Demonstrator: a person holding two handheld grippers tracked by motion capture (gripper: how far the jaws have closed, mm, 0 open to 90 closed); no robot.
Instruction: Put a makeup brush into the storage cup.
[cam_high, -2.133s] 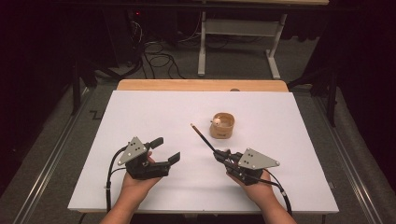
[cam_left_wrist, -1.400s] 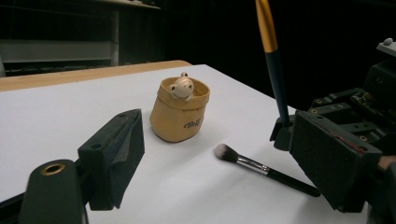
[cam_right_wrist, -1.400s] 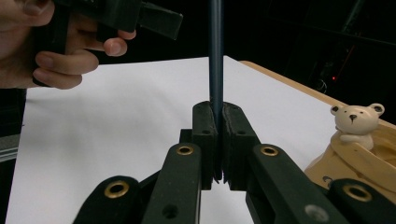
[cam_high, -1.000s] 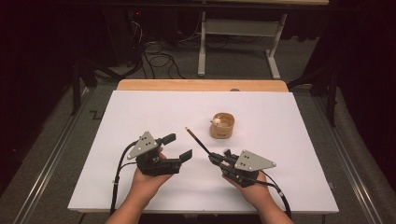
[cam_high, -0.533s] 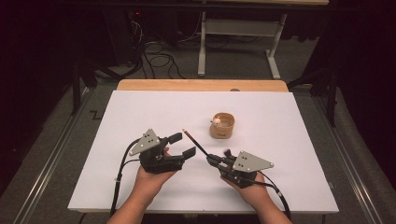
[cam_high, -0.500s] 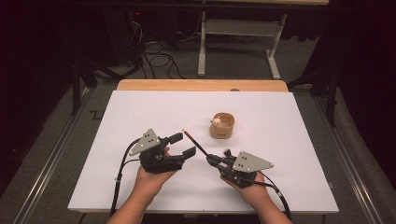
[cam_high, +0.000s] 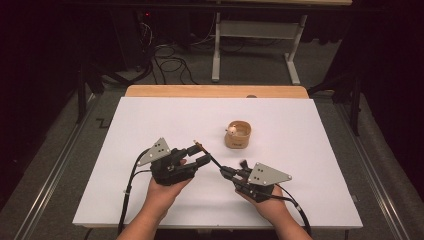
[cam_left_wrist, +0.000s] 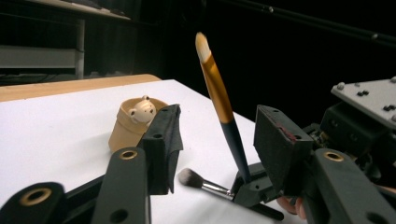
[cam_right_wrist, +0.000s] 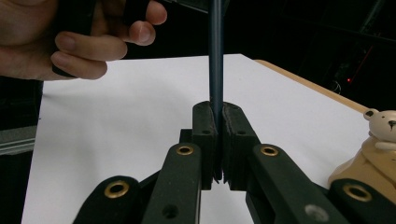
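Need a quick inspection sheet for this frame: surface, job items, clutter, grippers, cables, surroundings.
Surface: white board on a wooden table, bare around the work.
Job's things: gold-ferruled brush, clamped at its dark handle, tip up; bear cup upright.
Clutter: second small brush lying flat.
Grippers: right gripper shut on the brush; left gripper open, jaws just been closing around the brush, pads not touching.
Cables: gripper cable; floor cables.
Surroundings: dark; desk frame behind.

A desk frame (cam_high: 255, 45) and cables (cam_high: 167, 62) stand beyond the table (cam_high: 150, 115).
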